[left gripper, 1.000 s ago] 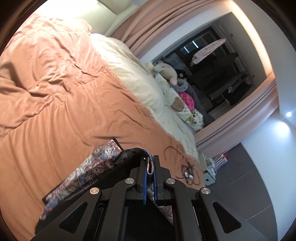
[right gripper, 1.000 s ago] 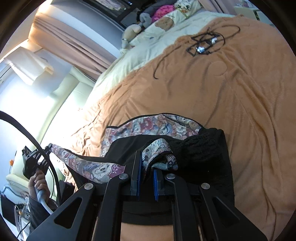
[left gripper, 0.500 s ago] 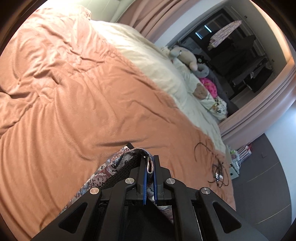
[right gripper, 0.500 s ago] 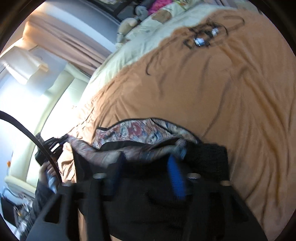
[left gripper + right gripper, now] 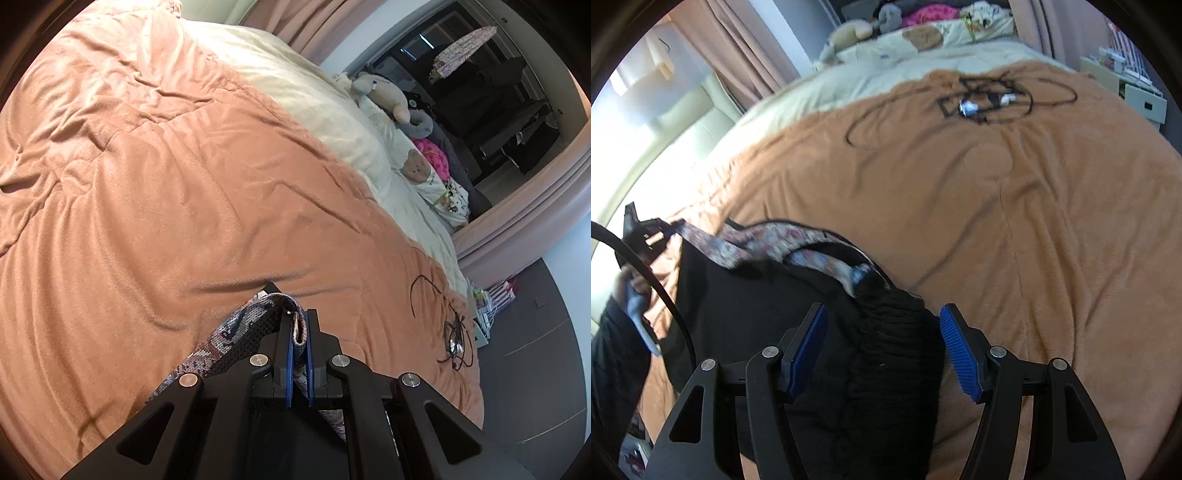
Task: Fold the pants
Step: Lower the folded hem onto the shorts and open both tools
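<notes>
Pinching a patterned edge of the pants [image 5: 236,339] between its blue pads, the left tool [image 5: 300,325] is clamped tight, its jaws closed on a small fold of fabric that sticks up between the tips. It tilts downward over the orange blanket [image 5: 155,206] of the bed, and the cloth trails off to its lower left. In the right wrist view the same left tool shows at the far left edge, gripped by a hand [image 5: 629,291] in a dark sleeve [image 5: 613,354], with the floral hem stretched from it toward the middle.

The right tool [image 5: 882,317] also slants down at the bed and its jaws have just been opening; they now stand wide apart, the blue pads [image 5: 809,343] clear of the cloth. Between and beneath them lies the black, ribbed part of the pants, bunched on the blanket, with a patterned strip curling just beyond the tips.

A tangle of black cable [image 5: 982,99] rests well apart on the far side of the blanket, and stuffed toys [image 5: 388,96] sit at the cream end of the bed
</notes>
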`<state>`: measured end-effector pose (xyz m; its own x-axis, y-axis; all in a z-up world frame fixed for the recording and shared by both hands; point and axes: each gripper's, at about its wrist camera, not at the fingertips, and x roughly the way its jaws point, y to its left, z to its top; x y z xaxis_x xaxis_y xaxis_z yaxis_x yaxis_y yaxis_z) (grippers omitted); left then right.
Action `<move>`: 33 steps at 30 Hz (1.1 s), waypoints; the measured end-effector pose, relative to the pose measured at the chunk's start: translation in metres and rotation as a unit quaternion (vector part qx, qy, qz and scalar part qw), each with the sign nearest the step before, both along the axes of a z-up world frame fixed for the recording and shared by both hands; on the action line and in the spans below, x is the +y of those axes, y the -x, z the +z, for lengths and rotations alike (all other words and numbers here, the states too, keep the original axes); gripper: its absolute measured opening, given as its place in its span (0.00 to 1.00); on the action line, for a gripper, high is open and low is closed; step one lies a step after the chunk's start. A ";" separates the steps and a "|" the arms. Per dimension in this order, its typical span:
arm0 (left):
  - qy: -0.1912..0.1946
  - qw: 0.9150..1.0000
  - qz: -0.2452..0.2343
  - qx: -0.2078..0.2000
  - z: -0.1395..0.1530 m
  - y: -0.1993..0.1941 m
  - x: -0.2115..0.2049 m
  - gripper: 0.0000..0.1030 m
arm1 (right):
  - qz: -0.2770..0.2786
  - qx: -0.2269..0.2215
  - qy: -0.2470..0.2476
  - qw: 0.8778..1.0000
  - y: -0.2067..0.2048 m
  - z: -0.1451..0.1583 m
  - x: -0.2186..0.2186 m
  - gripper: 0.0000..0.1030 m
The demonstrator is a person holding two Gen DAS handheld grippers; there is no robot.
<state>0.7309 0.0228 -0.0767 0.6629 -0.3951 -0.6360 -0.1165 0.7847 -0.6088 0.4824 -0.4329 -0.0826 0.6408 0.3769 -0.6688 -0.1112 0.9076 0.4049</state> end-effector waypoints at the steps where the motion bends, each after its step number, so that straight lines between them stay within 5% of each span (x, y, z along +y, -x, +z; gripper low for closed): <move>1: 0.000 1.000 0.000 0.001 0.000 -0.001 0.000 0.05 | 0.002 0.003 0.003 1.000 -0.003 -0.002 0.002 0.60; 2: -0.002 1.000 0.000 0.003 0.000 -0.002 -0.001 0.05 | 0.007 0.005 0.007 1.000 -0.007 -0.004 0.005 0.57; 3: -0.004 1.000 0.000 0.005 0.000 -0.003 -0.002 0.05 | 0.011 0.003 0.011 1.000 -0.011 -0.005 0.006 0.36; 6: -0.011 1.000 0.002 0.011 0.000 -0.008 -0.002 0.05 | 0.013 -0.011 0.027 0.999 -0.016 -0.002 0.008 0.18; 12: -0.023 0.999 0.021 0.026 -0.003 -0.027 0.001 0.05 | -0.004 -0.028 0.029 0.999 -0.009 -0.004 0.004 0.08; 21: -0.041 0.995 0.025 0.084 -0.039 -0.069 -0.011 0.05 | -0.021 -0.011 0.019 1.000 -0.013 -0.018 -0.002 0.10; 23: -0.049 0.993 0.023 0.103 -0.048 -0.075 -0.012 0.08 | -0.022 -0.008 0.011 1.000 -0.014 -0.018 -0.004 0.18; 25: -0.045 0.994 0.016 0.103 -0.049 -0.075 -0.011 0.27 | -0.026 -0.008 0.010 1.000 -0.011 -0.016 -0.007 0.33; 26: -0.048 0.994 0.014 0.101 -0.048 -0.074 -0.010 0.48 | -0.029 -0.009 0.008 0.999 -0.008 -0.014 -0.009 0.39; 28: -0.056 0.995 0.014 0.087 -0.040 -0.067 -0.006 0.68 | -0.031 -0.014 -0.004 0.999 -0.002 -0.012 -0.012 0.51; 33: -0.062 0.995 0.002 0.077 -0.021 -0.040 0.007 0.72 | -0.035 -0.011 -0.033 0.999 0.022 -0.008 -0.020 0.51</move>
<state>0.7713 0.0298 -0.0976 0.5554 -0.3036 -0.7742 -0.2049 0.8523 -0.4813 0.4605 -0.4533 -0.0909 0.6817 0.3737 -0.6290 -0.0576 0.8845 0.4630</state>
